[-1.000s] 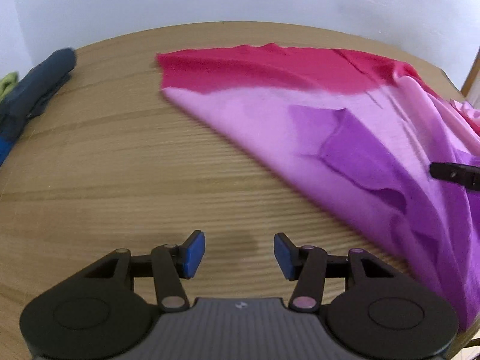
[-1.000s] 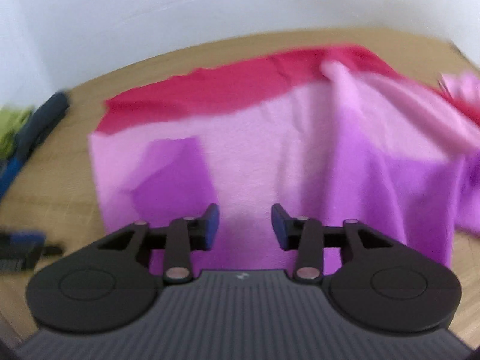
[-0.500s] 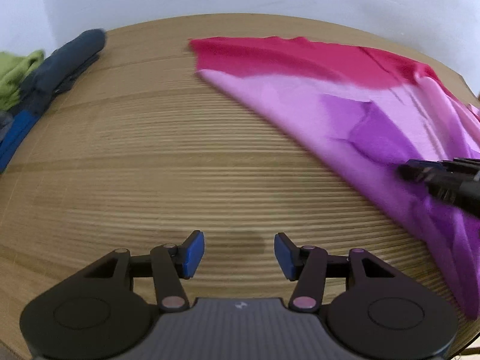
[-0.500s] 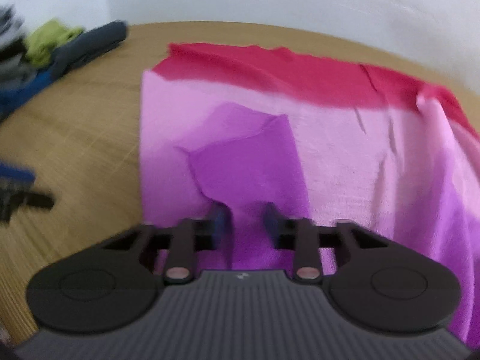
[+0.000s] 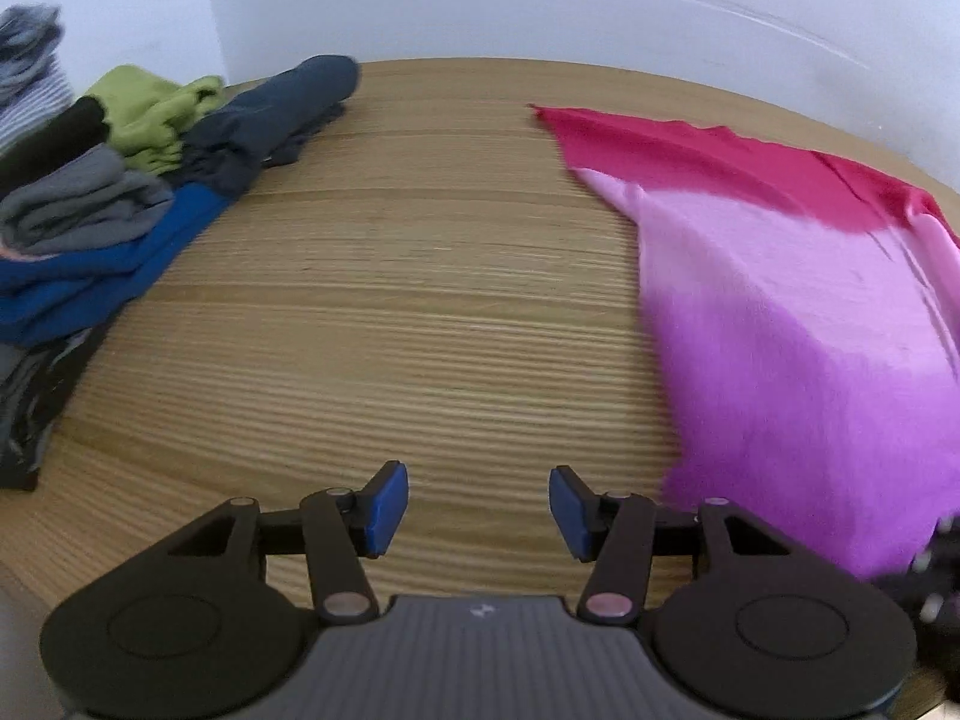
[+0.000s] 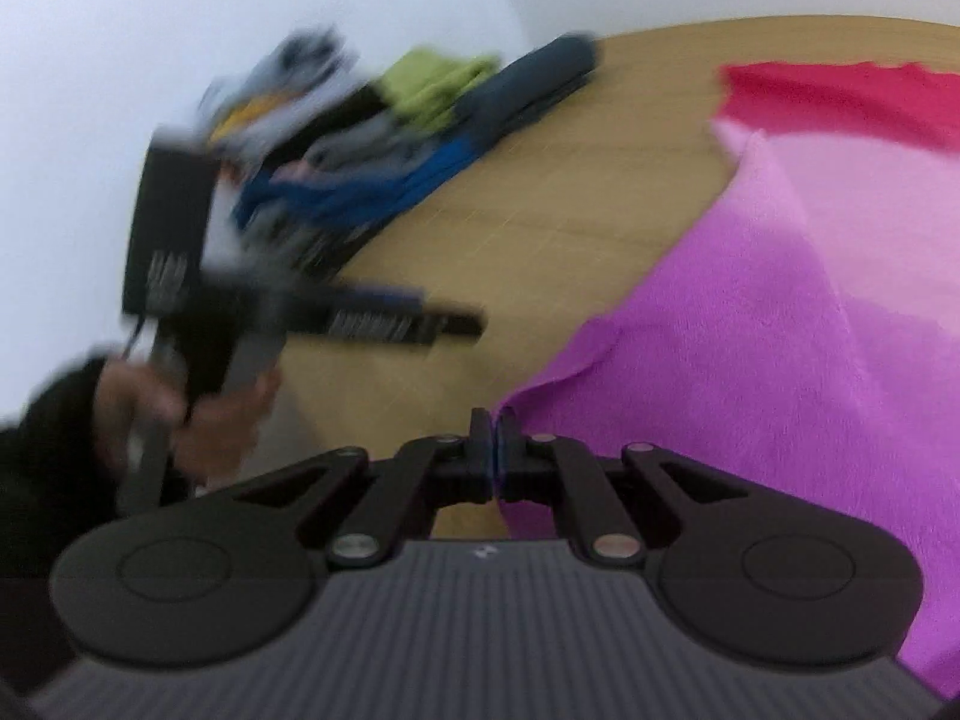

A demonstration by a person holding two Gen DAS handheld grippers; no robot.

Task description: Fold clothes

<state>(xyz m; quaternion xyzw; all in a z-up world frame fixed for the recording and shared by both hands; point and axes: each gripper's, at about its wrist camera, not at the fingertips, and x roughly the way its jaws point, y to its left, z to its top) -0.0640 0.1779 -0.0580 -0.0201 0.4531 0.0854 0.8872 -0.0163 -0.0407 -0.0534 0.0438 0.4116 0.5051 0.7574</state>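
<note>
Right gripper's (image 6: 493, 429) fingers are pinched tight on the purple edge of the pink-and-purple garment (image 6: 780, 324) lying on the counter (image 5: 420, 276); left gripper's (image 5: 478, 510) fingers gape, empty. Best draw the edge across taut, low and level.

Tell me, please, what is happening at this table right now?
A person is folding a pink, purple and red garment on a wooden table. The right gripper is shut on the garment's purple edge. The left gripper is open over bare wood, holding nothing. A pile of clothes sits to the left.
</note>
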